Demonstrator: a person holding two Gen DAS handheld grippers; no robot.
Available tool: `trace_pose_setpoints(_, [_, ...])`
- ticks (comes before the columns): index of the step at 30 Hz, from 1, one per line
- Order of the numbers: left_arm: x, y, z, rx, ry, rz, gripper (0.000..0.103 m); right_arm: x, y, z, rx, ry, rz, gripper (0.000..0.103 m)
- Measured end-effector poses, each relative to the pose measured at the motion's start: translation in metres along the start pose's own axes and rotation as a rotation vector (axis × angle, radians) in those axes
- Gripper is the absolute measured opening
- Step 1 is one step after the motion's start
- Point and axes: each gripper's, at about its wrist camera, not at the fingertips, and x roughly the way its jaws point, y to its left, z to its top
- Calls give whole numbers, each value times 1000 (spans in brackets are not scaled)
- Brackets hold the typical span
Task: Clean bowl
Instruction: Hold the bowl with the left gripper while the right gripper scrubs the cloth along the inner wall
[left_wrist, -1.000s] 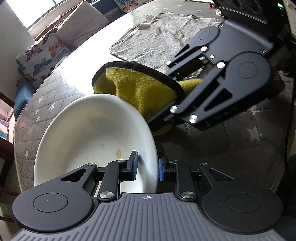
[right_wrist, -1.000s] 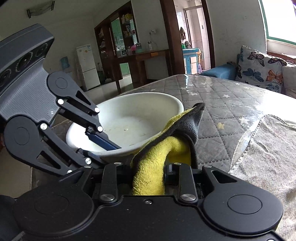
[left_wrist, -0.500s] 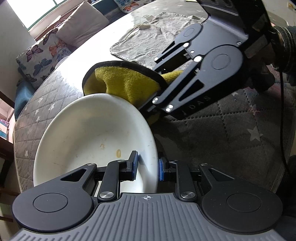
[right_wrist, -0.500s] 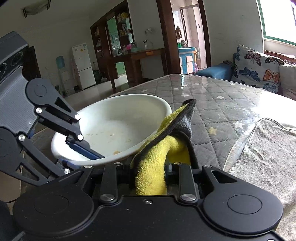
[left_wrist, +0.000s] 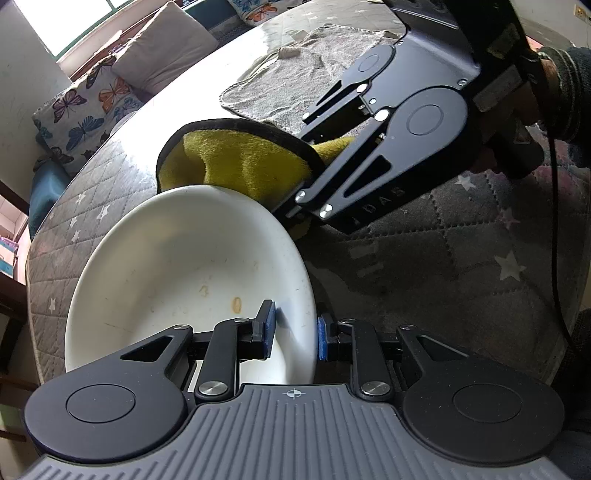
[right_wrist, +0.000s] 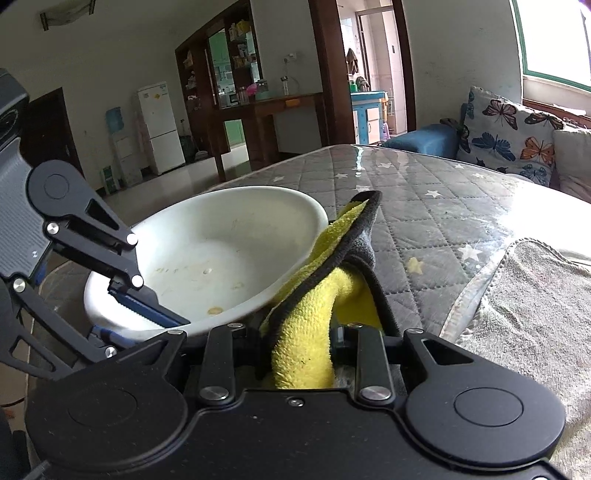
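Observation:
A white bowl with small brown food stains stands tilted on the table. My left gripper is shut on its near rim, one blue pad inside and one outside. The same gripper shows at the left of the right wrist view, on the bowl. My right gripper is shut on a folded yellow cloth with a dark edge. In the left wrist view the cloth lies against the bowl's far rim, hiding the right gripper's fingertips.
A grey towel lies spread on the table beyond the bowl, also at the right. The table has a quilted grey star cover under clear plastic. A person's sleeved hand holds the right gripper. Butterfly cushions stand past the table edge.
The right gripper with the yellow cloth has shifted a little to the left along the bowl's far rim in the left wrist view. The left gripper and the bowl have stayed put.

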Motion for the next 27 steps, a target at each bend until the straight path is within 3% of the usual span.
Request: trace_pose_setpoints(27, [2,0,-3,13,-3,6,23,-26,31,-18,-22,-1,34,31])
